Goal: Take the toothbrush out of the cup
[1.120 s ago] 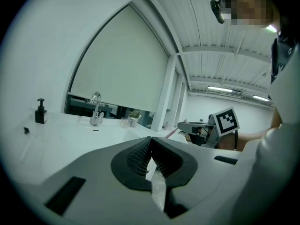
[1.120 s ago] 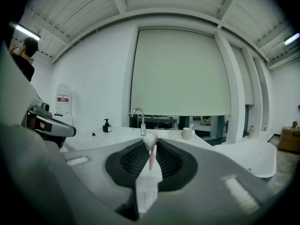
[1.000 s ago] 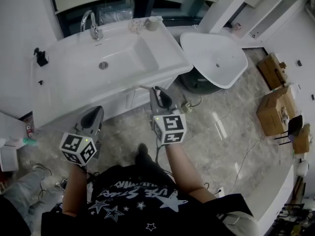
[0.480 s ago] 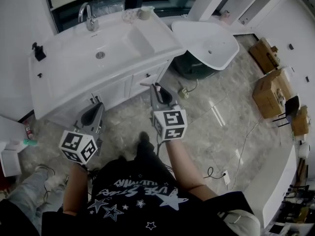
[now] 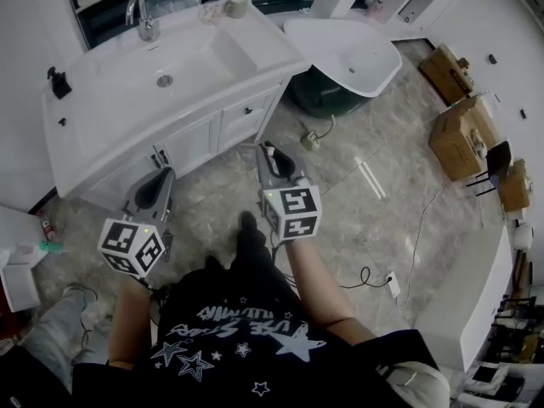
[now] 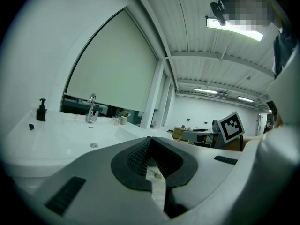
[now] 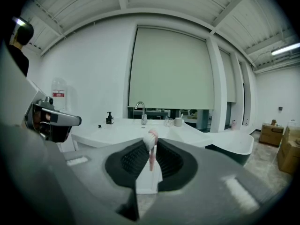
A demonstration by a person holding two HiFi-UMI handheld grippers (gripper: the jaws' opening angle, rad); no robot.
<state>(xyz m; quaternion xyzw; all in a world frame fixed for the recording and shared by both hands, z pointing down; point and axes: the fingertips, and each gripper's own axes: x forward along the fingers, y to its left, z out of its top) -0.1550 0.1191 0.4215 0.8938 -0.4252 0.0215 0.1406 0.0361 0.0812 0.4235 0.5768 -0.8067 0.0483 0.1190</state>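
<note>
My right gripper (image 7: pixel 150 143) is shut on a pink toothbrush (image 7: pixel 151 157); its white bristle head pokes up between the jaw tips. In the head view the right gripper (image 5: pixel 268 151) hangs over the floor in front of the white vanity (image 5: pixel 102 121), well short of it. The cup (image 5: pixel 238 7) stands at the counter's back right corner, beside a clear glass (image 5: pixel 210 12); it is small and far in the right gripper view, where the cup (image 7: pixel 178 121) sits behind the basin. My left gripper (image 5: pixel 160 177) is shut with nothing in it, also over the floor.
A faucet (image 5: pixel 138 14) and a black soap dispenser (image 5: pixel 56 82) stand on the vanity. A white freestanding tub (image 5: pixel 348 53) is to the right. Cardboard boxes (image 5: pixel 459 134) line the far right, and a cable (image 5: pixel 372 275) trails on the marble floor.
The vanity has slid up and away in the head view as the person backs off from it. Both grippers keep their pose, the right one still shut on the toothbrush.
</note>
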